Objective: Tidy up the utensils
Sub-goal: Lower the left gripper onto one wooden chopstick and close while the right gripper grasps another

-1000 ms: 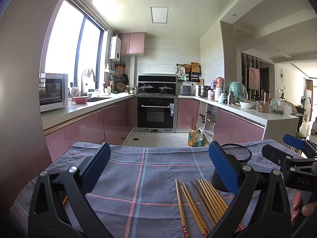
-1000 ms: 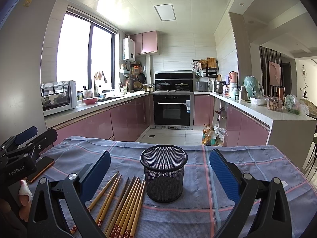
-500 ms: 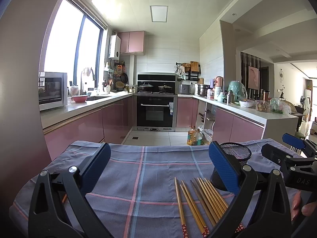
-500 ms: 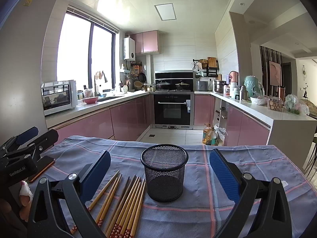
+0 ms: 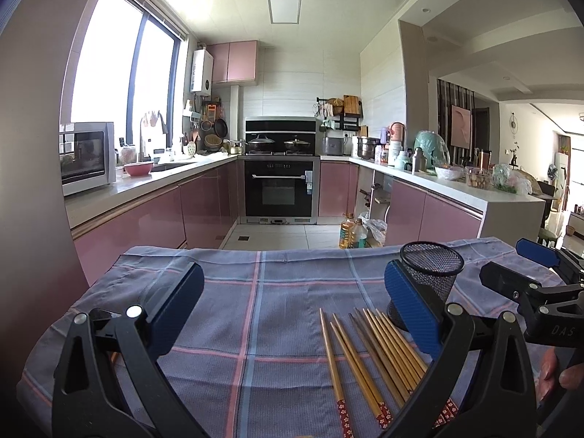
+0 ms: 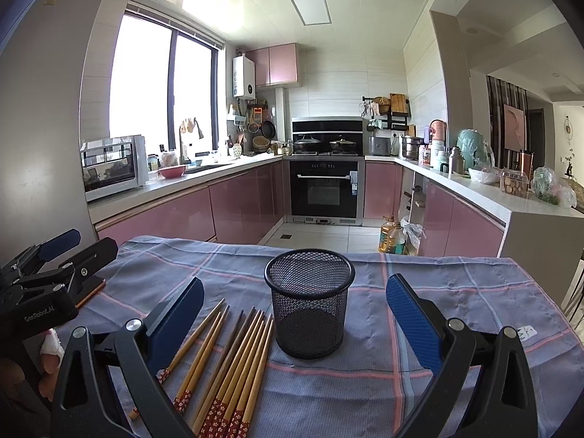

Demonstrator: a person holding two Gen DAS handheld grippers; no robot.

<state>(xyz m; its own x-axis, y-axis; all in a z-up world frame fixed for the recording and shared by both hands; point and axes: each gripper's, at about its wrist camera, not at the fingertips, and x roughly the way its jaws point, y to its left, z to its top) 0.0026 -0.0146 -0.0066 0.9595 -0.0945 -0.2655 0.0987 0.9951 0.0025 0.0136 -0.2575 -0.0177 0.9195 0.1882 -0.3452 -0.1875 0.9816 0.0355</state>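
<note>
Both claws, left claw (image 5: 292, 314) and right claw (image 6: 295, 314), hang released over light, stiff, slippery bamboo chopsticks (image 6: 233, 361) lying just beside the black mesh cup (image 6: 309, 303); pinching mid-shaft looks best.

This is a home kitchen. A built-in oven (image 6: 323, 191) stands at the far wall with two lidded pots (image 6: 325, 144) on the hob above it, and pink cabinets (image 6: 241, 200) run out from both sides of it. Left of the oven are a sink tap (image 6: 182, 138) and a microwave (image 6: 113, 166) under a big window (image 6: 160, 84); right of it a worktop (image 6: 485, 189) crowded with jars and kettles.
</note>
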